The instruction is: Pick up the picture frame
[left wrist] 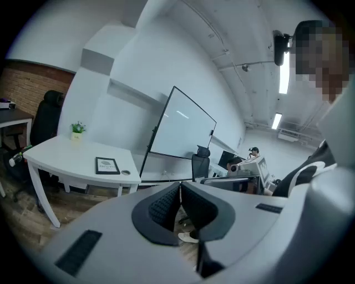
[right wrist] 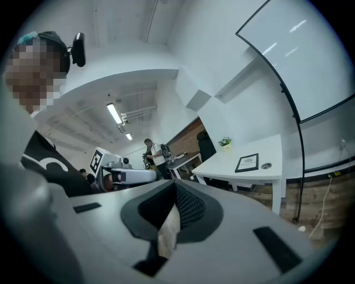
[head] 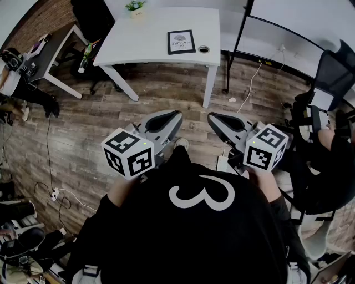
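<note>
— What is closest to the lens?

— A person in a black top (head: 138,244) with a white looping mark, seen from overhead. They hold the left gripper (head: 173,115) and the right gripper (head: 214,117) side by side, pointing forward. Each carries a marker cube (head: 128,153).

— How do the jaws stand?

— Both pairs are closed. In the left gripper view the ribbed pads (left wrist: 163,206) meet with nothing between them. The right gripper view shows the same: jaws together and empty, with only a sliver of floor visible through the slot beneath.

— And the picture frame?

— It is well ahead of both grippers, across a stretch of wood-plank floor (head: 83,127). The black picture frame (head: 181,41) lies flat on the white worktop (head: 138,41), toward its right end in the head view. It sits just beside a round cable hole (head: 203,49), and nothing touches it.

— What lies beyond?

— A small potted plant (head: 135,6) stands at the worktop's far edge, and a dark office chair (head: 91,19) sits behind its left end. A whiteboard (left wrist: 180,125) on a black stand rises to the right of the worktop. Another person (head: 327,161) is seated at the right edge of the head view.
</note>
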